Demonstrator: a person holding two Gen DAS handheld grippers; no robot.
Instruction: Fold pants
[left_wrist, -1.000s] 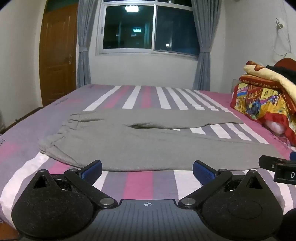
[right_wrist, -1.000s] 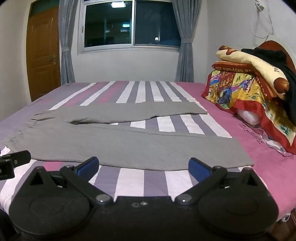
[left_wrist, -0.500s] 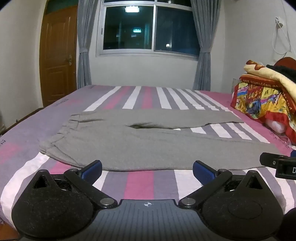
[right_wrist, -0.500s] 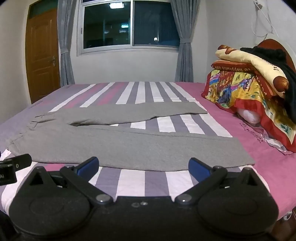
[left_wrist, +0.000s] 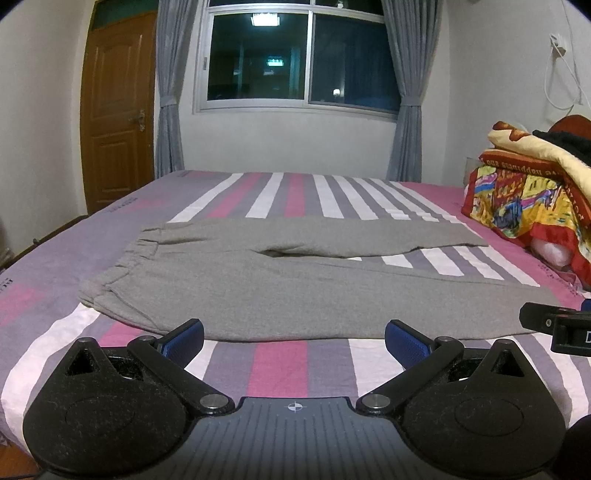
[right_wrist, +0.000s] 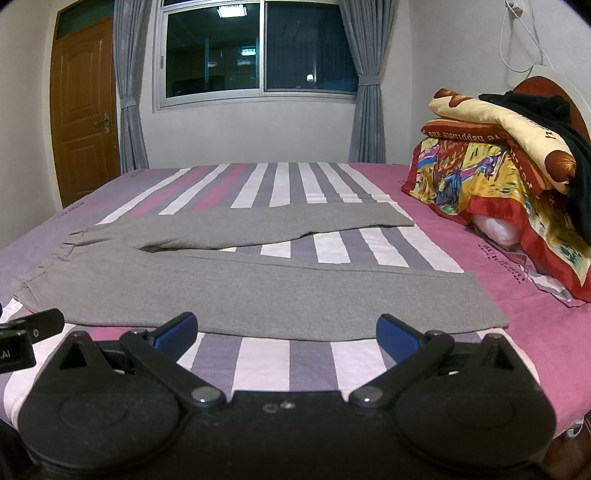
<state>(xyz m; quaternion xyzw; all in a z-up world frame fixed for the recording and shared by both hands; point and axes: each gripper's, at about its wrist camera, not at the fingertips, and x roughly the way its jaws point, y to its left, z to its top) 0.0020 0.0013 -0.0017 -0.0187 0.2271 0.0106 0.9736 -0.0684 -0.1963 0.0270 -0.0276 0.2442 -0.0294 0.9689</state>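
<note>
Both claws, your left gripper (left_wrist: 294, 336) and right gripper (right_wrist: 287, 332), hang spread wide and empty just short of the grey pants (left_wrist: 295, 280). Take the near leg's edge at waistband and cuff together, lifting evenly. Pants lie flat across the striped bed (left_wrist: 280, 365), legs splayed apart, waistband left.

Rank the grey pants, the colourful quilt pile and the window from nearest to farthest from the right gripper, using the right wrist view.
1. Grey pants, flat just ahead of the right gripper.
2. Colourful quilt pile, farther off on the right.
3. Window, on the far wall.
</note>
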